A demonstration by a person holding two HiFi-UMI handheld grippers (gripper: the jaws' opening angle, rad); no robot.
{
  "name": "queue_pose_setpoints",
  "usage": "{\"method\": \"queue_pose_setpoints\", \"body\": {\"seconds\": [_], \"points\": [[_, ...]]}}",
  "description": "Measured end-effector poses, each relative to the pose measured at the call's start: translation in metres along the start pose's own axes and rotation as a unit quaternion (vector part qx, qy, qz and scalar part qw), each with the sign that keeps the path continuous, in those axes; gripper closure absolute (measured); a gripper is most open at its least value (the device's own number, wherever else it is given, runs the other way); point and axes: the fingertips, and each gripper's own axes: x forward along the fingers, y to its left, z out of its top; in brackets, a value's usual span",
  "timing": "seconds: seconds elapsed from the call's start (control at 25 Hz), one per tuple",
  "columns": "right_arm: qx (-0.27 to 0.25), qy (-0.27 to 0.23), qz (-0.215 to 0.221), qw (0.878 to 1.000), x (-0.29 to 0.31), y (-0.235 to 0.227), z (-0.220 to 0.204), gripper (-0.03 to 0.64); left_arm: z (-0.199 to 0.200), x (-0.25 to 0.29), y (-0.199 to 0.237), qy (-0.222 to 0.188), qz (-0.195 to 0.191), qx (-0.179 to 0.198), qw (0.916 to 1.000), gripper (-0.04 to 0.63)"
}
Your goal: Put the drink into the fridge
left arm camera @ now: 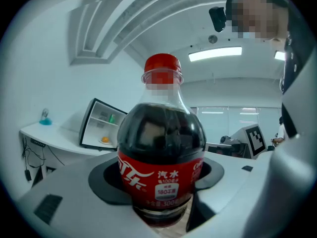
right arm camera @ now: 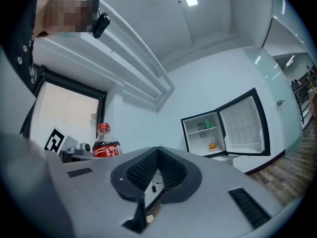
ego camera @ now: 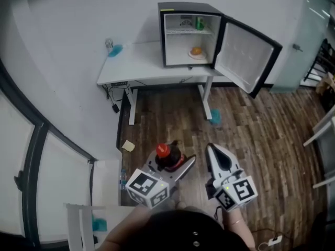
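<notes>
A small cola bottle [ego camera: 168, 158] with a red cap and red label stands upright between the jaws of my left gripper [ego camera: 175, 166], held above the wooden floor. In the left gripper view the bottle [left arm camera: 161, 162] fills the middle, and the left gripper [left arm camera: 161, 182] is shut on its lower body. My right gripper [ego camera: 211, 149] hangs beside it to the right, jaws together and empty. From the right gripper view, that gripper [right arm camera: 156, 157] shows its pads meeting. Ahead, the mini fridge [ego camera: 188, 33] stands on a white table [ego camera: 141, 69] with its door [ego camera: 243, 56] swung open to the right.
Inside the fridge are a green can [ego camera: 199, 23] on the shelf and an orange item on a plate [ego camera: 196, 51]. A blue thing [ego camera: 115, 50] lies at the table's left end. Cables hang under the table. A blue object [ego camera: 215, 116] and a yellow note [ego camera: 128, 146] lie on the floor.
</notes>
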Motion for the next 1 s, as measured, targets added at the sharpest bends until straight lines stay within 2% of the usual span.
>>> {"method": "queue_pose_setpoints", "body": {"seconds": [0.2,0.52,0.64,1.0], "points": [[-0.025,0.015,0.01,1.0,0.008,-0.007,-0.005,0.609,-0.003,0.007,0.003,0.001,0.004,-0.001,1.0,0.278],[-0.015,0.029,0.016,0.999,0.016,-0.028,-0.019,0.609,-0.008,0.033,0.01,-0.005,0.01,-0.004,0.9999,0.278],[-0.006,0.023,0.018,1.0,0.021,-0.037,-0.016,0.609,-0.01,0.047,0.015,-0.01,0.008,-0.015,0.9998,0.278],[0.007,0.022,0.023,0.999,0.08,-0.071,-0.022,0.609,-0.006,0.091,0.064,-0.008,0.01,-0.022,0.9997,0.278]]}}
